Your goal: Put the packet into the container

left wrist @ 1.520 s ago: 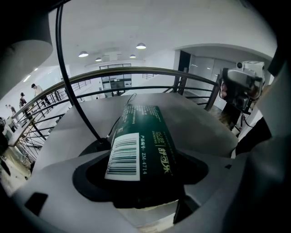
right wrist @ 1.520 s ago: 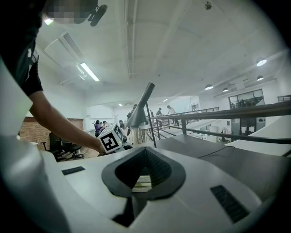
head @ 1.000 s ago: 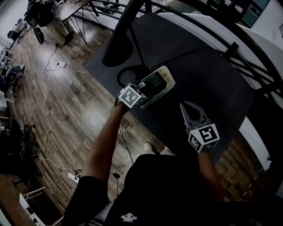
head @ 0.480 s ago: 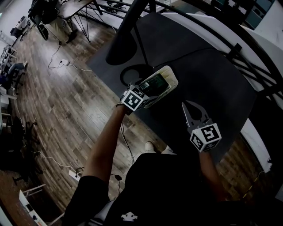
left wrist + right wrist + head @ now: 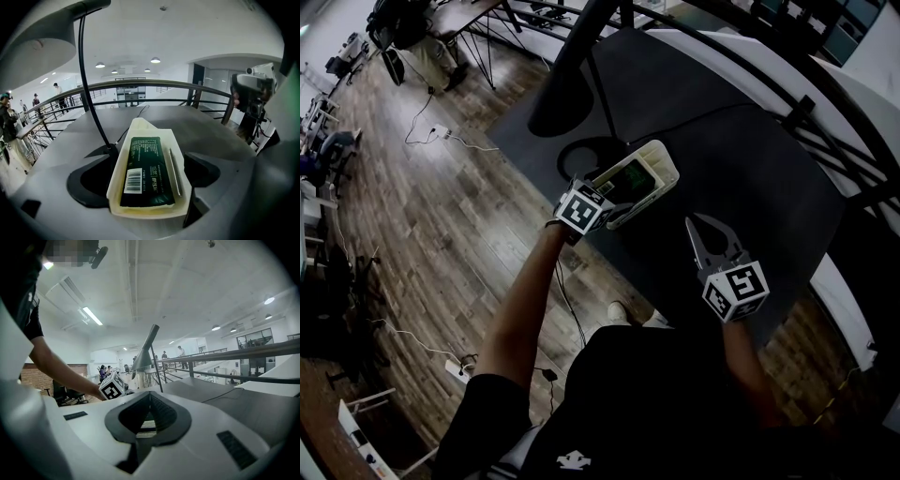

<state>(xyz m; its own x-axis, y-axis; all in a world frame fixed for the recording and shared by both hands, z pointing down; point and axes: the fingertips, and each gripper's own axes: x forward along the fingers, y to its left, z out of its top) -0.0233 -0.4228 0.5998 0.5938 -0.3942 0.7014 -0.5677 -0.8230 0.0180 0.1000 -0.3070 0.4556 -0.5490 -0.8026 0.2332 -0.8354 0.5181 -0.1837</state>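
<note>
We see the packet (image 5: 145, 161) lying flat inside the container (image 5: 140, 125) — as the task wants — with the left gripper (image 5: 147, 183) spread wide around it, gripping nothing, and the right gripper (image 5: 150, 399) nearby, pinched closed and empty.

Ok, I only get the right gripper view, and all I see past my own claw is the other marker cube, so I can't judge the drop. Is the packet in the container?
Observer: Yes. The left gripper view shows the packet lying flat inside the container, barcode up.
Operator: Is the left claw gripping it?
Observer: No. The left claw has its jaws apart and nothing is clamped between them.
</note>
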